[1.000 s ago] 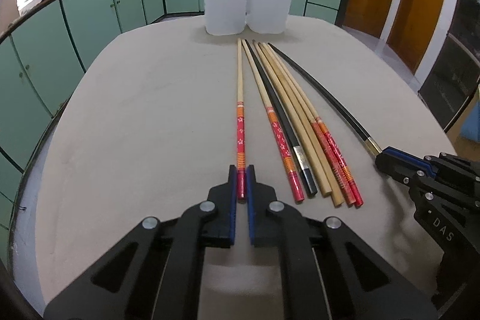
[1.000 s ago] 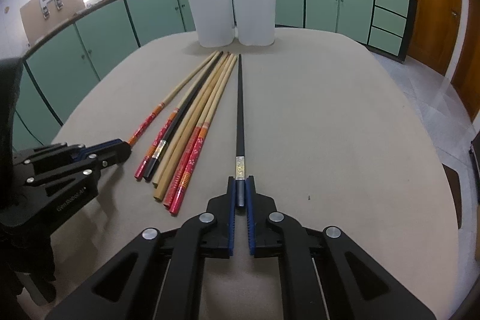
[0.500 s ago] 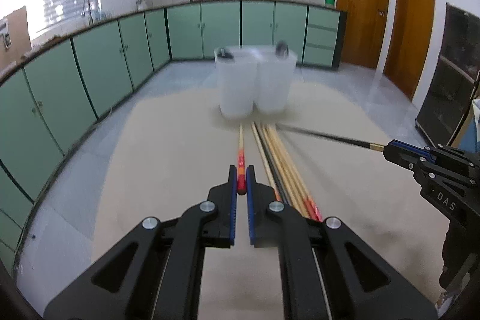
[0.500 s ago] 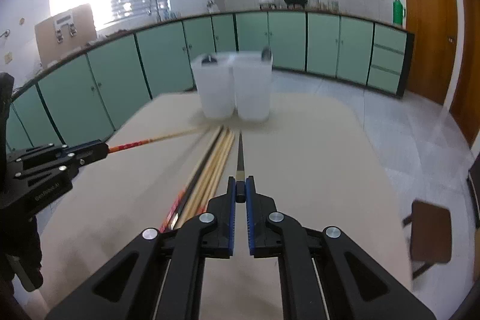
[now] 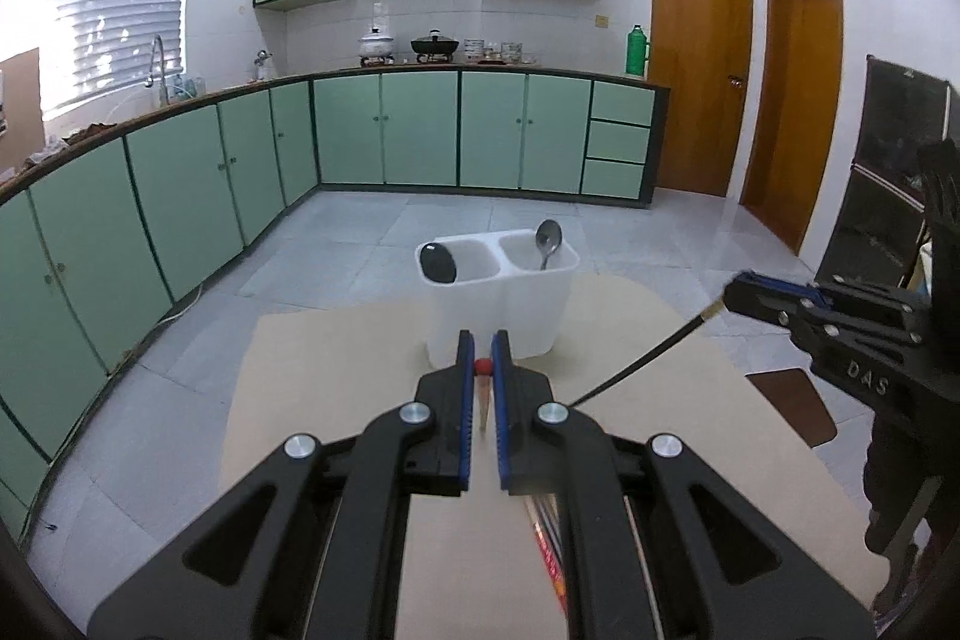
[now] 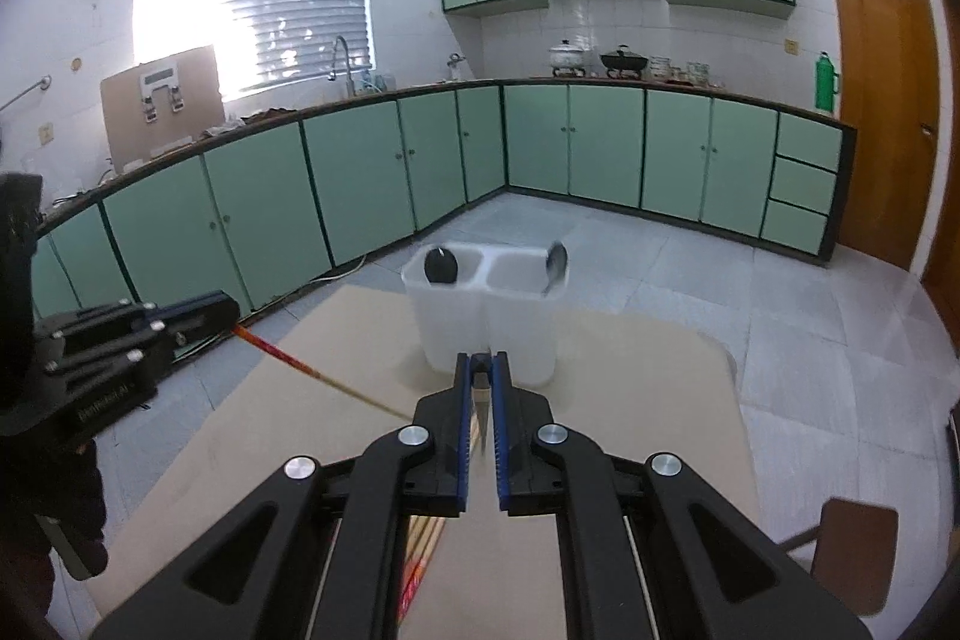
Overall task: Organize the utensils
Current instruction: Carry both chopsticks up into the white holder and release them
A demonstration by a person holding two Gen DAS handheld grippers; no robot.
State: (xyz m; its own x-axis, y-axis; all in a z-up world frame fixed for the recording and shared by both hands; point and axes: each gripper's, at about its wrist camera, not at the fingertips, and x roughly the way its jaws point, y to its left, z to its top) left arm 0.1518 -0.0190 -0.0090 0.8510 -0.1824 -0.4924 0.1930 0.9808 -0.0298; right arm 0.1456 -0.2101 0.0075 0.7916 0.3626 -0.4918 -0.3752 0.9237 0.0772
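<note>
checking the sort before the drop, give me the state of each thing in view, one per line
left claw: shut on the red chopstick
red chopstick: lifted, held at its end, slanting down to the table
right claw: shut on the black chopstick
black chopstick: lifted, held at its end
white holder: upright, two compartments
black spoon: in left compartment
metal spoon: in right compartment
remaining chopsticks: lying on table

Two hand-held grippers (image 5: 482,340) (image 6: 481,361), one two-compartment white holder (image 5: 528,322), two spoons (image 5: 547,241) (image 5: 438,263), two lifted chopsticks (image 5: 636,367) (image 6: 312,373)
</note>
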